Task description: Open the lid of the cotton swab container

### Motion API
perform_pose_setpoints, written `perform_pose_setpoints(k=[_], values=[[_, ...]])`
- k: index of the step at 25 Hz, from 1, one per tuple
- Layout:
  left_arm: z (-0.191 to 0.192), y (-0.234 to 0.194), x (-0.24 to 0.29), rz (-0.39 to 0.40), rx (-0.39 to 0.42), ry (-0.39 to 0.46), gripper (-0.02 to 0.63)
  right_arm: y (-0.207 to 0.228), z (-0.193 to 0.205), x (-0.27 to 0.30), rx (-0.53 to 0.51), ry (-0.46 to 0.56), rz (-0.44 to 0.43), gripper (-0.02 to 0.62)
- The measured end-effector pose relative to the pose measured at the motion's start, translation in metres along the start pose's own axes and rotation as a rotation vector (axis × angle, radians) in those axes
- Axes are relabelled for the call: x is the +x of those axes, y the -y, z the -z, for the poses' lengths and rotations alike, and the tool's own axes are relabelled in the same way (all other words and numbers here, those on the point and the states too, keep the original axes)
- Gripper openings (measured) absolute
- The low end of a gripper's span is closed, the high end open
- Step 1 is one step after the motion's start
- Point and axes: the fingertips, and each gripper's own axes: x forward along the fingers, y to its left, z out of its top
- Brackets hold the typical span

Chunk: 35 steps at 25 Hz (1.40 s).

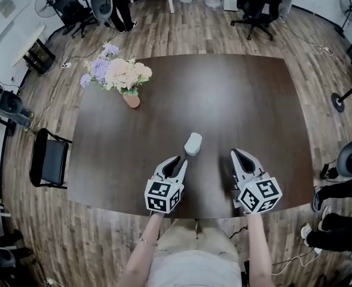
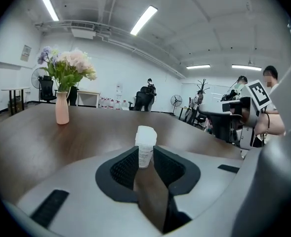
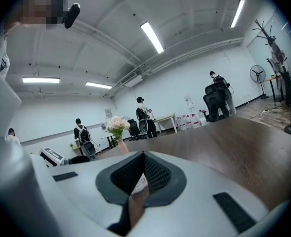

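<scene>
The cotton swab container (image 1: 193,143), small and white with its lid down, stands upright on the dark wooden table (image 1: 247,94) just ahead of both grippers. My left gripper (image 1: 179,161) points at it from the near left with its jaws slightly parted and nothing between them. In the left gripper view the container (image 2: 145,146) shows just beyond the gap of that gripper (image 2: 145,152). My right gripper (image 1: 236,153) rests to the container's right, jaws shut and empty. In the right gripper view its jaws (image 3: 143,156) meet, with a sliver of something white and printed low behind them.
A pink vase of flowers (image 1: 130,98) stands at the table's far left, also seen in the left gripper view (image 2: 62,107). A black chair (image 1: 50,158) sits off the table's left side. A person's legs (image 1: 337,190) are at the right edge. The near table edge runs under my grippers.
</scene>
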Motion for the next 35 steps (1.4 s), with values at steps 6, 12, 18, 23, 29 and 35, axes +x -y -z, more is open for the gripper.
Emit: perform_pose_setpoints(k=[6, 12, 18, 23, 29, 35], values=[[0.015, -0.003, 0.035, 0.014, 0.041, -0.056, 0.213, 0.009, 0.010, 0.002, 0.029, -0.017, 0.026, 0.020], [0.009, 0.001, 0.058, 0.048, 0.108, -0.050, 0.262, 0.016, 0.016, 0.002, 0.048, -0.019, 0.041, 0.021], [0.011, -0.001, 0.075, 0.051, 0.159, -0.089, 0.273, 0.019, 0.022, 0.001, 0.062, -0.025, 0.055, 0.020], [0.012, 0.000, 0.082, 0.065, 0.148, -0.100, 0.272, 0.022, 0.027, -0.001, 0.071, -0.033, 0.064, 0.020], [0.015, -0.002, 0.088, 0.045, 0.175, -0.136, 0.253, 0.025, 0.028, -0.001, 0.076, -0.030, 0.072, 0.020], [0.014, 0.000, 0.088, 0.038, 0.217, -0.137, 0.215, 0.026, 0.029, -0.004, 0.079, -0.028, 0.075, 0.020]])
